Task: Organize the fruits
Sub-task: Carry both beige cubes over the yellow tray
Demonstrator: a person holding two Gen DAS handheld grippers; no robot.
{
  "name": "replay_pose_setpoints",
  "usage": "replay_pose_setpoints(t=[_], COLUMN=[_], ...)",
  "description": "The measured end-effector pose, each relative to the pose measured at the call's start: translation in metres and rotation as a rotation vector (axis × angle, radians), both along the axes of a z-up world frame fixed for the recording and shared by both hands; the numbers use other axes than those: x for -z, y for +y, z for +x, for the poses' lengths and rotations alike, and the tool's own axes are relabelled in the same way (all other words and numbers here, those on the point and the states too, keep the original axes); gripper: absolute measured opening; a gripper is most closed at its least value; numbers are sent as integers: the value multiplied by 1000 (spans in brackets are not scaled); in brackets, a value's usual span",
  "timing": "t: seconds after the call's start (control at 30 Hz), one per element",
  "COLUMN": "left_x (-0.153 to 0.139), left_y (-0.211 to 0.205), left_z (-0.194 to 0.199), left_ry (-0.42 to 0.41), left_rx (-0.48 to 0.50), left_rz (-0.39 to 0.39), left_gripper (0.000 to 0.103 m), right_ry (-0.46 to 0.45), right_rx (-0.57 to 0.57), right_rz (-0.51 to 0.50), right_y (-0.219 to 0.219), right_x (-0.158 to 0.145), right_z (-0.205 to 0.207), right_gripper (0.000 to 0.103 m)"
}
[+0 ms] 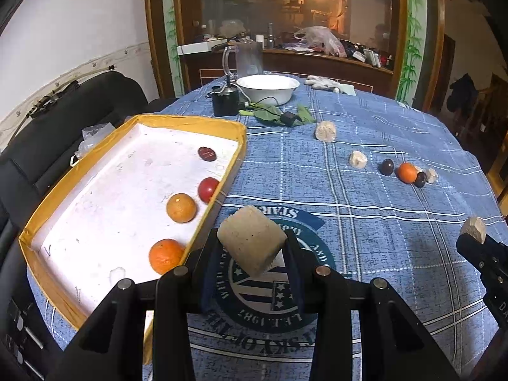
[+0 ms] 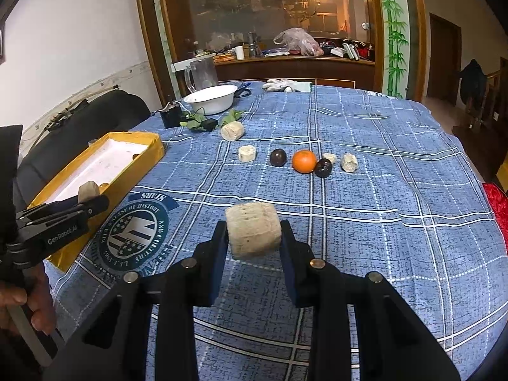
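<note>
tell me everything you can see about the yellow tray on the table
The yellow tray is a shallow rectangular box with yellow walls and a scuffed white floor, seemingly cardboard. It lies flat on the blue checked tablecloth at the table's left side. Along its right wall sit two oranges, a red fruit and a dark fruit. Neither gripper touches it.

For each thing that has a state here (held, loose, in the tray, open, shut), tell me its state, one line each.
left gripper: shut on a pale chunk, near the tray edge
right gripper: shut on another pale chunk, above the cloth
yellow tray: open, holds four fruits
orange: loose on the tablecloth
two dark fruits: loose beside the orange
white bowl: upright
</note>
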State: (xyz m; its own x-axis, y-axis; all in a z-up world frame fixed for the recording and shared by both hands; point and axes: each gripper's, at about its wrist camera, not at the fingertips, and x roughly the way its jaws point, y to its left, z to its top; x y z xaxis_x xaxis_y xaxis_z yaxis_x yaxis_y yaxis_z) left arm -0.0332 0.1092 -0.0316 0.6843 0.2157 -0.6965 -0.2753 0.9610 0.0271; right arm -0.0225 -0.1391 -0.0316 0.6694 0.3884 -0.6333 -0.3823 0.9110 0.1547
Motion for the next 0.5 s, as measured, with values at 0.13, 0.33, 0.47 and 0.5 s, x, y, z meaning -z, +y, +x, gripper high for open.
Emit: replay_pose_setpoints(t=[0.13,0.33,0.47,0.5], left_x=[0,-8,-16,-17], left_y=[8,26,46,51], left_z=[-5,-16,-27,-29], left_ry=[4,-2,-22,-24], left_rx=[-30,-68,-122,-133], left_rz=[4,-4,1,1], left_gripper=[38,38,38,38], right_ry=[-3,-15,-21,-22], right_rx=[-13,-51,-96,-108], right_rz=[10,36,35,35], right_y=[4,15,34,40], right_x=[-1,-8,-13,-14], right_z=[-1,-4,-4,-4], right_gripper=[34,34,34,34])
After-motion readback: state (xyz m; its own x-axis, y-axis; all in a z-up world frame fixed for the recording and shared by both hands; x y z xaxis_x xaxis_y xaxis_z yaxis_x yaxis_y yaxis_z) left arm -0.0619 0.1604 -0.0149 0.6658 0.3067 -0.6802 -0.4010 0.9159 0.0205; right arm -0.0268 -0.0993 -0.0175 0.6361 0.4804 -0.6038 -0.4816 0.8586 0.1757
